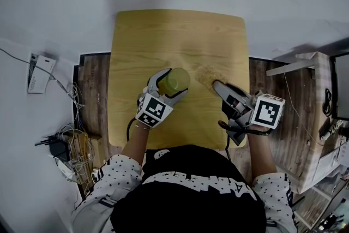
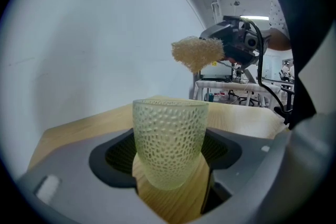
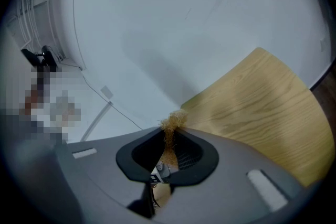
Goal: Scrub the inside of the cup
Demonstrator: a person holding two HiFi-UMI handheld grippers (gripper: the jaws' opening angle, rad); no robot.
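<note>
Head view, left to right: a tangle of cables [image 1: 68,144] lies on the floor beside the light wooden table [image 1: 180,35]. Over the near part of the table, the left gripper [image 1: 170,85] has its jaws spread wide and pressed against the two sides of a yellow-green dimpled glass cup [image 1: 176,80]. The cup stands upright with its mouth open upward. Whether its base touches the tabletop cannot be told. Just to the right of the cup, and apart from it, is a tan fibrous scrubber [image 1: 206,73]. The scrubber is pinched between the nearly closed jaws of the right gripper [image 1: 216,84], with its tuft sticking out past the tips. In the left gripper view, the scrubber [image 2: 197,53] hangs above and to the right of the cup's [image 2: 169,136] rim, outside the cup.
</note>
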